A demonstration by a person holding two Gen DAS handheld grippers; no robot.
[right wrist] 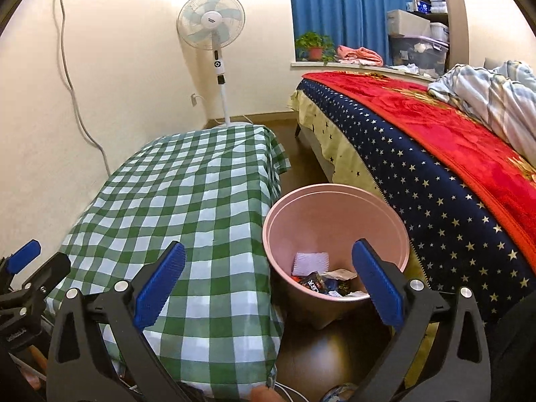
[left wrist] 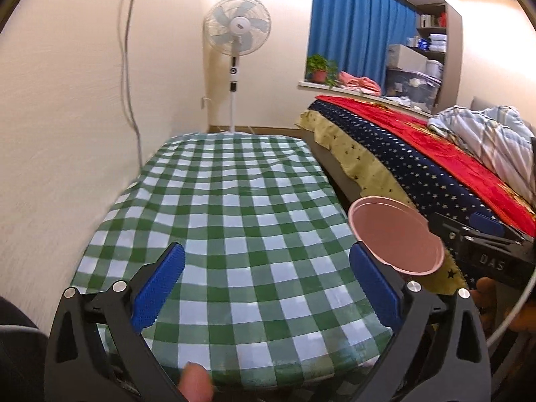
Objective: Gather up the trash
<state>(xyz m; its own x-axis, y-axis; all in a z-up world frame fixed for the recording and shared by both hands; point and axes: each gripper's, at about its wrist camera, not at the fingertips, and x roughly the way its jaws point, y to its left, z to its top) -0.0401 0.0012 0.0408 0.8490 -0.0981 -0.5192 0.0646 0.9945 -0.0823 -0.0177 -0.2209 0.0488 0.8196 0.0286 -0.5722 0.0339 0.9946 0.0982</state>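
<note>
Bedroom setting; green checked tablecloth [left wrist: 234,207] seen bare of litter. Pink bin [right wrist: 335,207] placed on floor between table and bed [right wrist: 435,167], wrappers and paper [right wrist: 321,278] already collected inside. Left gripper [left wrist: 268,288] and right gripper [right wrist: 268,284] both spread wide, nothing held. Task judged nearly finished.
</note>
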